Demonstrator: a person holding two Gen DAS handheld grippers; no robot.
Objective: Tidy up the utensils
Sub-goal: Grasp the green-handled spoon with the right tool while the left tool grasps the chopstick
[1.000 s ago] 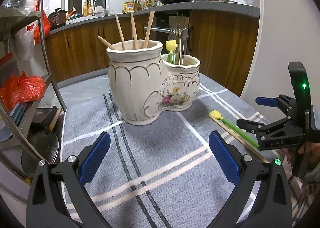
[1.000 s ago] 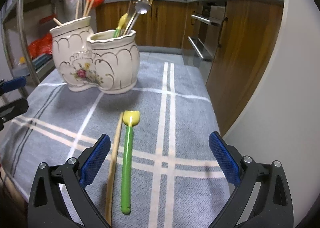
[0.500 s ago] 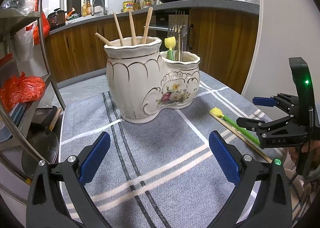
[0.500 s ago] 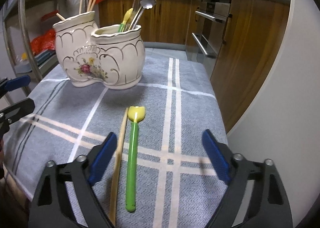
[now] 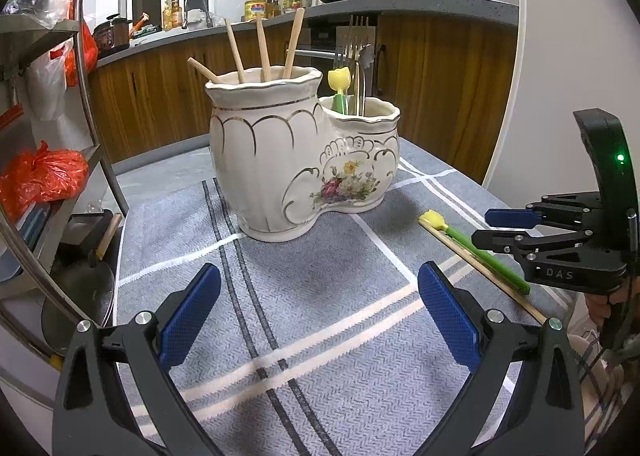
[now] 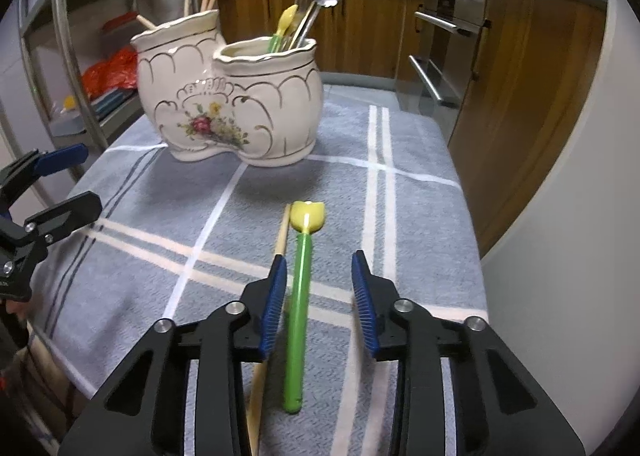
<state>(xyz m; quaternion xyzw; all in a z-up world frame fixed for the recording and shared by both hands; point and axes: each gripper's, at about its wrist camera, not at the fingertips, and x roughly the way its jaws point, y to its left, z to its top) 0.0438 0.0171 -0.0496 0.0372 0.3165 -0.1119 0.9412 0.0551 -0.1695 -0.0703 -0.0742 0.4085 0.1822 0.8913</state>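
The right gripper (image 6: 319, 298) tilts down over the tablecloth's right edge, jaws closing around a green-handled utensil (image 6: 298, 310) (pads not yet pressing it). The left gripper (image 5: 318, 314) hangs wide open and empty over the near edge.

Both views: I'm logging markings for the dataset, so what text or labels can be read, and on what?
"DAS" on the body of the right gripper, left wrist view.
Yellow can on the counter: label too blurred to read.
Bottles on the counter: too small to read.
Holder: flower picture and gold scrolls, no words.
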